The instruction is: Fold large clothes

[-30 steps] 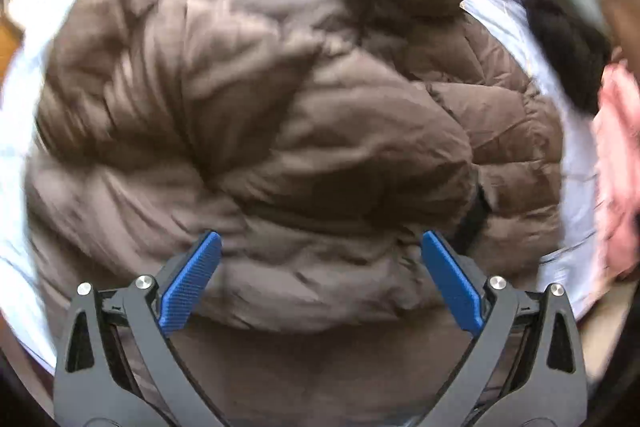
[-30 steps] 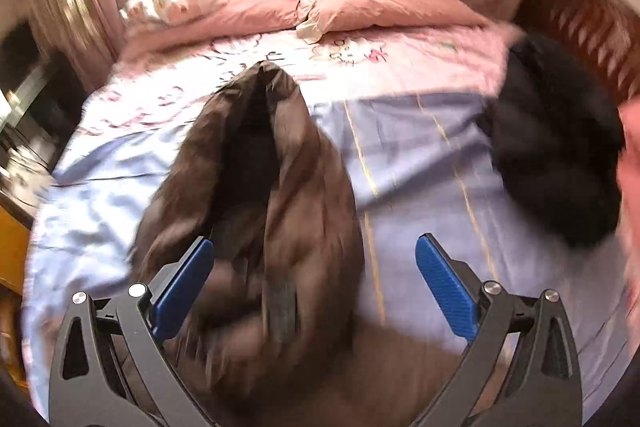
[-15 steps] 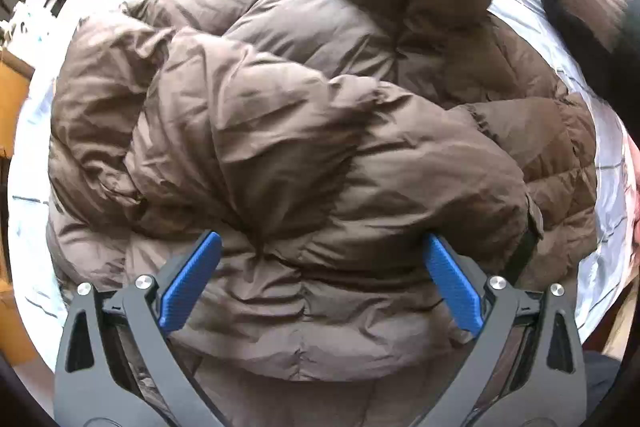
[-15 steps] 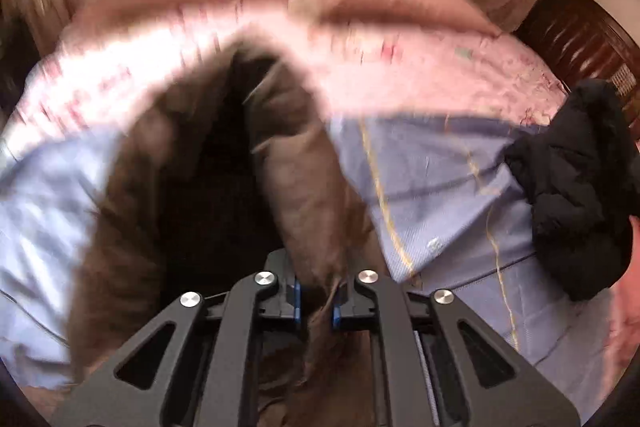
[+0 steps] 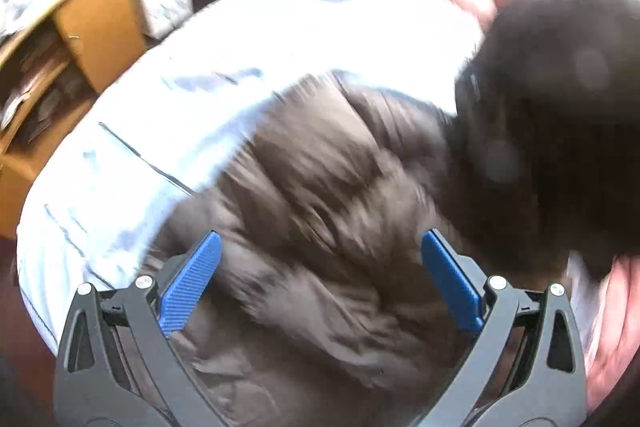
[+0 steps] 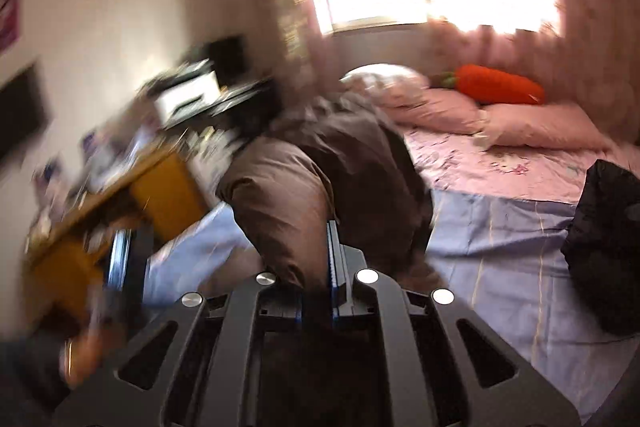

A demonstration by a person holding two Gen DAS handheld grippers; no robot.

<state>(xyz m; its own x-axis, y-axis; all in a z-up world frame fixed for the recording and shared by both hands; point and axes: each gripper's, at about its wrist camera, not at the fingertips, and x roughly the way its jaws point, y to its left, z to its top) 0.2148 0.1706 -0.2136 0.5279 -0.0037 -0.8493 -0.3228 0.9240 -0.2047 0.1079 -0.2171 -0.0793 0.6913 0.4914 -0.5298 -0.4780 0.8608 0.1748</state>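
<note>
Right jaws clamp brown jacket (image 6: 320,187); left jaws wide.

Your right hand-held gripper (image 6: 320,291) is clamped on a fold of the brown puffer jacket (image 6: 320,163), lifting it. Right of it the black garment (image 6: 604,251) lies on the bed (image 6: 500,239).

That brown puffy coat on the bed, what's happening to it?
A person is folding it with a gripper in each hand. The right gripper is clamped shut on a fold of the brown puffer jacket and lifts it above the blue bedsheet. The left gripper hangs open over the rest of the jacket, holding nothing. A black garment lies nearby.
</note>
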